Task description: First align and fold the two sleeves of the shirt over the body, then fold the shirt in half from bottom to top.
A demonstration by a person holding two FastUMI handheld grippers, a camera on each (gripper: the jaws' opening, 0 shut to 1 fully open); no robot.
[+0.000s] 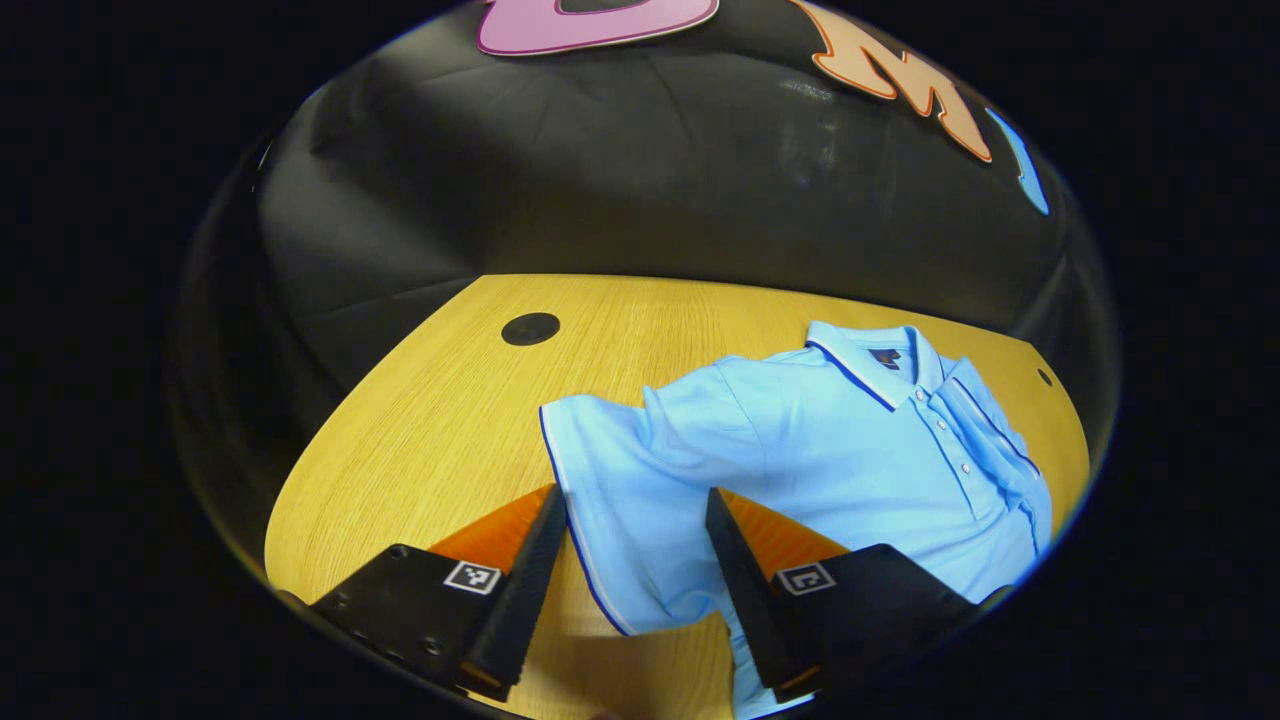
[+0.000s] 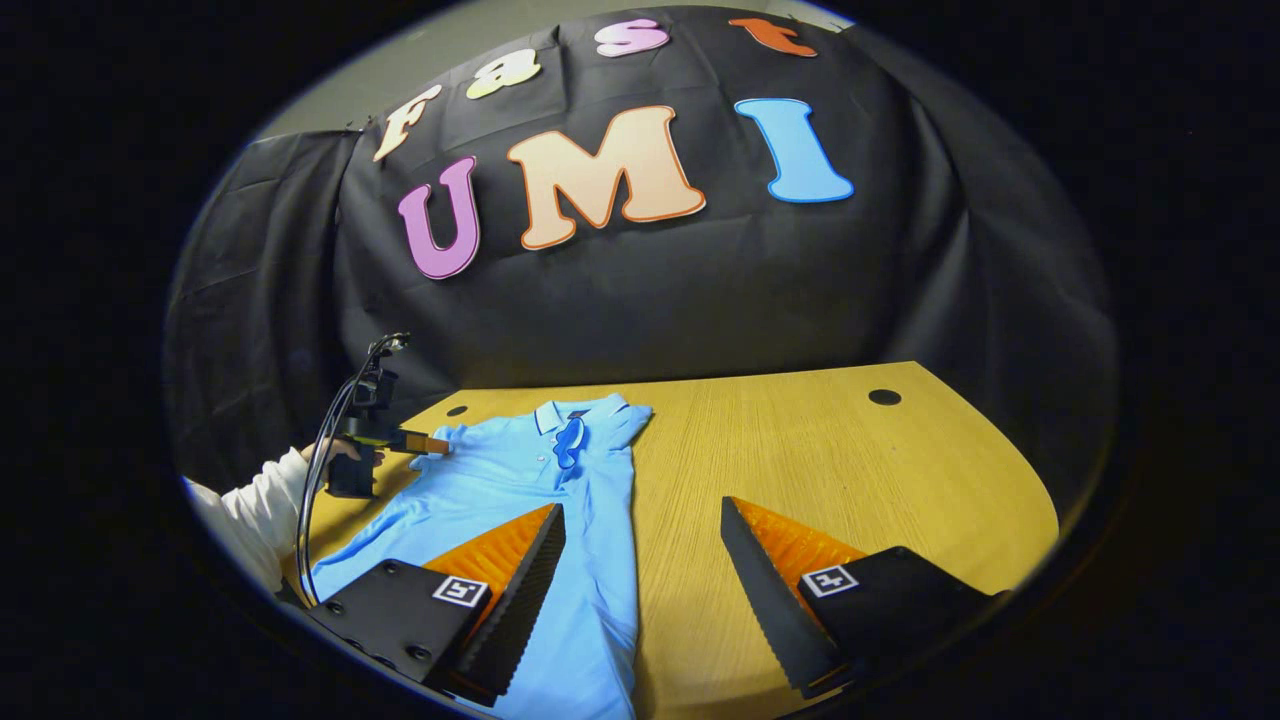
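A light blue polo shirt (image 1: 830, 450) lies face up on the wooden table (image 1: 440, 420), collar toward the far edge. In the left gripper view one short sleeve (image 1: 600, 450) spreads out flat to the side, and my left gripper (image 1: 633, 492) hangs open just over it, a finger on each side. The other sleeve (image 1: 990, 420) lies folded in over the body. In the right gripper view the shirt (image 2: 520, 480) is at the left, and my right gripper (image 2: 641, 505) stands open above its near side edge and bare wood. My left gripper (image 2: 438, 444) shows by the far sleeve.
A hand in a white sleeve (image 2: 255, 515) holds the left gripper, with a cable looping up from it. The table (image 2: 880, 480) has round cable holes (image 1: 530, 328) (image 2: 884, 396). Black cloth walls the booth behind the table. Bare wood stretches right of the shirt in the right gripper view.
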